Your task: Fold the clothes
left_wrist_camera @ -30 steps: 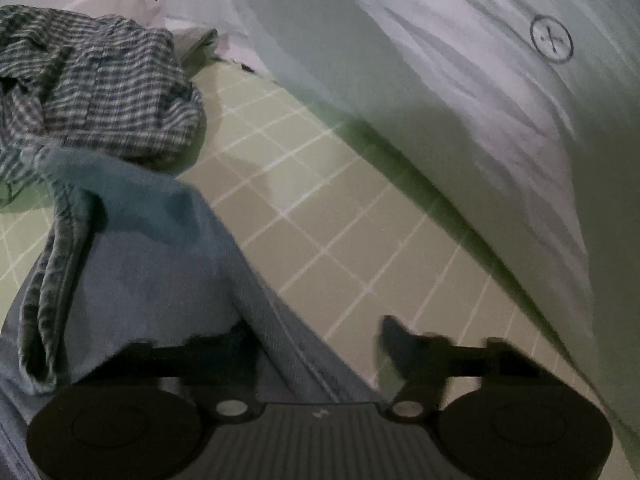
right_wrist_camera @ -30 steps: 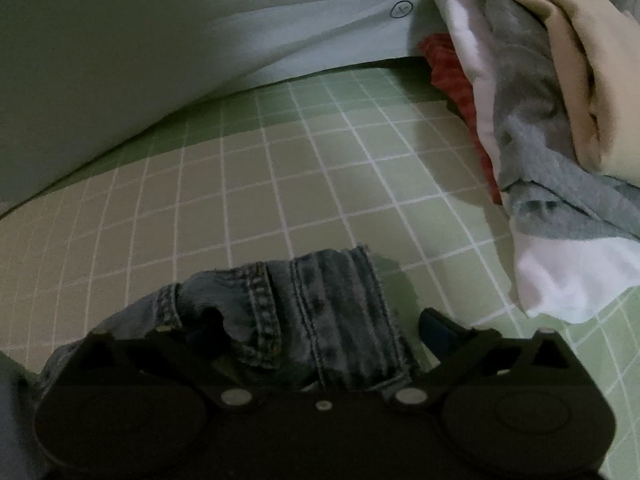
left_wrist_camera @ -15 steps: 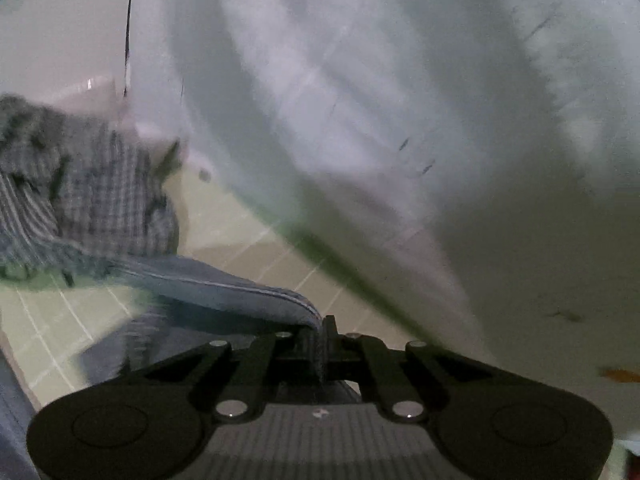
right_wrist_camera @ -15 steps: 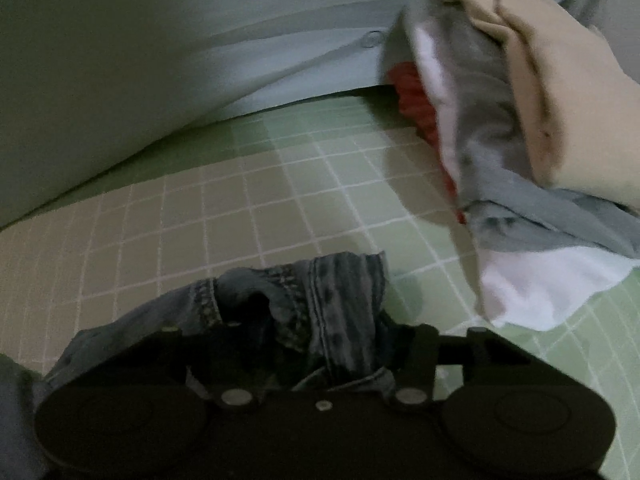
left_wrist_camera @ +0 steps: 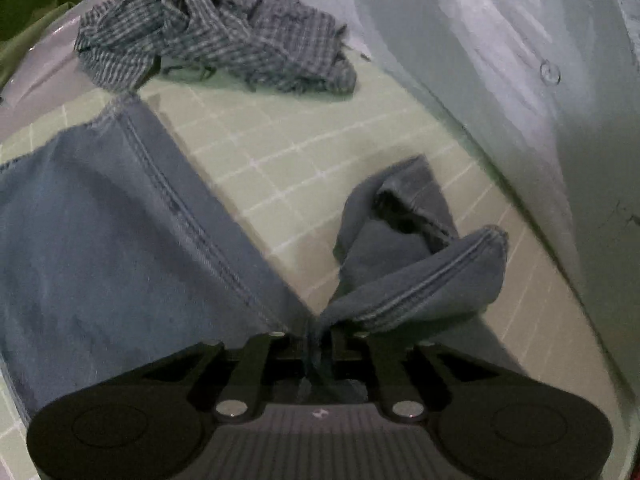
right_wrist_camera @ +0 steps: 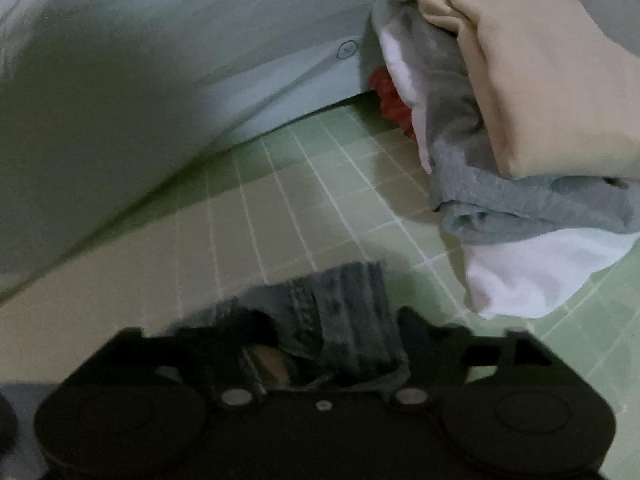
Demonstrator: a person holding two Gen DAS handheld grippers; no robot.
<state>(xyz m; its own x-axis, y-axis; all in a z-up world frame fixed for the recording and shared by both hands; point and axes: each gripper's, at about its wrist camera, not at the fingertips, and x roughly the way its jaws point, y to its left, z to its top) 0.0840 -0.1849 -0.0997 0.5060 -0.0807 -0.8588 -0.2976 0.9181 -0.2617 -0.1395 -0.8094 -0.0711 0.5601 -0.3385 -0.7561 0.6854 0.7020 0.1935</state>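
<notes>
The jeans [left_wrist_camera: 104,216] lie partly spread on the green gridded mat [left_wrist_camera: 256,148]: 1 broad denim panel fans out to the left in the left wrist view, and a bunched fold [left_wrist_camera: 416,276] humps up to the right. The left gripper [left_wrist_camera: 318,344] is pinched tight on a denim seam right where these 2 parts meet. The right gripper [right_wrist_camera: 320,344] has a wad of stitched denim [right_wrist_camera: 340,304] between its fingers; its jaws look closed around it, though blur keeps me from being sure how firmly.

My judgement is that both claws hold 1 garment to straighten or fold it. To do that well, pull the 2 grips apart evenly until the bunched fold flattens, keep the seam lines parallel to the mat's grid, and lower the cloth without dragging.

A crumpled checked shirt [left_wrist_camera: 216,28] sits at the mat's far edge, and a pile of beige, grey and white clothes [right_wrist_camera: 516,128] lies to the right; keep the denim clear of both.
</notes>
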